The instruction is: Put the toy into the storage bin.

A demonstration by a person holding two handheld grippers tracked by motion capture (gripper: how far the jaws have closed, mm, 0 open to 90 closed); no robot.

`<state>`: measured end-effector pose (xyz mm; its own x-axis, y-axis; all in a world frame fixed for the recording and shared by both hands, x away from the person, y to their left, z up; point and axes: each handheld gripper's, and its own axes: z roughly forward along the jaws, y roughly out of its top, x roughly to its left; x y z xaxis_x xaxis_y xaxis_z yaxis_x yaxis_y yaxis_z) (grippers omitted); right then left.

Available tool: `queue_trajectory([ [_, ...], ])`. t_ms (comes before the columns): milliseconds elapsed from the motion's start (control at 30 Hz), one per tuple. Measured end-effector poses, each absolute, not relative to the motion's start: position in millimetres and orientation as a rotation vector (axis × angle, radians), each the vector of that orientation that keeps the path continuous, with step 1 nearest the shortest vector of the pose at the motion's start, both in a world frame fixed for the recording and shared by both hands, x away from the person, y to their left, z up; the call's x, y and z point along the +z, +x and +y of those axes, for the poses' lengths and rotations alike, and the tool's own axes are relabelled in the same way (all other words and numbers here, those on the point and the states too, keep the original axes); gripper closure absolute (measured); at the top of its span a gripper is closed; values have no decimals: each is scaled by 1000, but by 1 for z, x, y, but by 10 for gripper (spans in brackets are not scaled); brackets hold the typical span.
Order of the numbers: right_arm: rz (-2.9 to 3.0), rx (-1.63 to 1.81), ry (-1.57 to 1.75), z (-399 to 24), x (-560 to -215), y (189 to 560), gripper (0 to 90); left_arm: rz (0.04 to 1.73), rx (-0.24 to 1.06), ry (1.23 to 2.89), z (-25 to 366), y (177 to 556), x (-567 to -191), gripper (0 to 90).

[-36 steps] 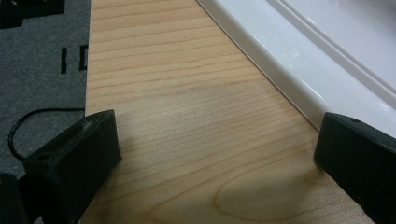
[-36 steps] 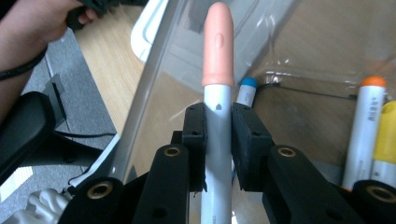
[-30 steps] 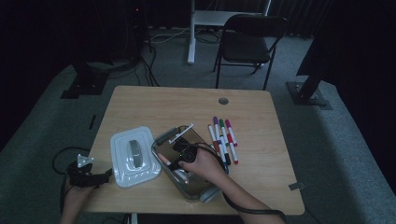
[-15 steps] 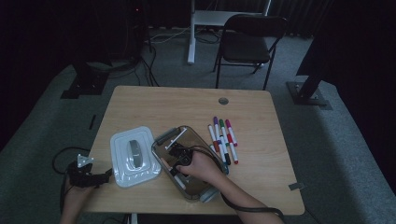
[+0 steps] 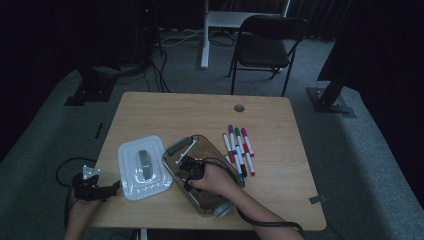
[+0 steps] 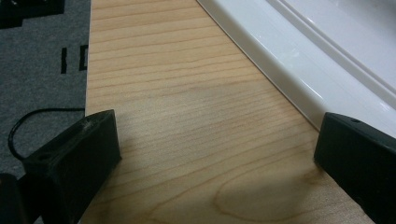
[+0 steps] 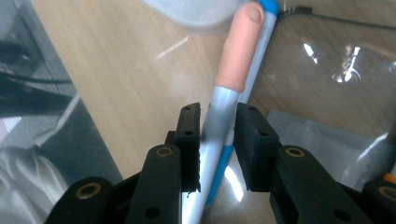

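The right gripper (image 7: 217,135) sits down inside the clear plastic bin (image 5: 172,152) near the front edge of the table (image 5: 280,200), its jaws drawn close around a peach-capped marker (image 7: 223,116). They have just been easing apart, and the left pad looks to touch the grey barrel while a sliver of gap shows at the right pad; the blur makes it hard to say whether the grip has truly let go. A second marker with a blue cap (image 7: 264,46) lies against the first on the bin floor.

The marker should handle as a light, stiff, smooth plastic tube, likely to roll or slip if pinched at the tapered cap, so the straight mid-barrel is the place to hold it. The bin floor is slick and would let it slide.

At the front left corner the left gripper (image 6: 215,154) rests with jaws wide apart and nothing between them, just beside the white lid (image 5: 145,167).

Farther toward the right edge, five more markers (image 5: 239,147) lie side by side.

The high view gives the layout but hides the marker under the hand (image 5: 212,180); the right gripper view shows the pads and barrel; the left gripper view shows the lid's raised rim (image 6: 299,70) and wood grain.
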<state>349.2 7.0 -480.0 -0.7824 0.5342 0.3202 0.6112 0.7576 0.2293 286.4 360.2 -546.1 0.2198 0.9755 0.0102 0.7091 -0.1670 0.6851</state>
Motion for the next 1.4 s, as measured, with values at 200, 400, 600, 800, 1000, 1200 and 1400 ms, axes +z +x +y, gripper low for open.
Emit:
queue_trajectory([
  [200,-2728,-526,-918,3,-475,350,723,1549,626,1945,360,286,-546,7],
  [400,-2717,-648,-925,-9,-451,349,717,1548,627,1945,360,287,-546,7],
  [600,-2701,-767,-972,-33,-426,351,715,1548,627,1945,360,287,-546,7],
  [800,-2681,-868,-1033,-62,-407,352,712,1548,627,1945,360,287,-546,7],
  [1000,-2672,-958,-1085,-90,-393,355,695,1549,627,1945,360,286,-546,7],
  [1200,-2655,-1048,-1154,-114,-386,361,636,1549,627,1944,360,287,-546,7],
  [1400,-2650,-1139,-1265,-146,-389,372,583,1548,627,1947,360,286,-546,7],
])
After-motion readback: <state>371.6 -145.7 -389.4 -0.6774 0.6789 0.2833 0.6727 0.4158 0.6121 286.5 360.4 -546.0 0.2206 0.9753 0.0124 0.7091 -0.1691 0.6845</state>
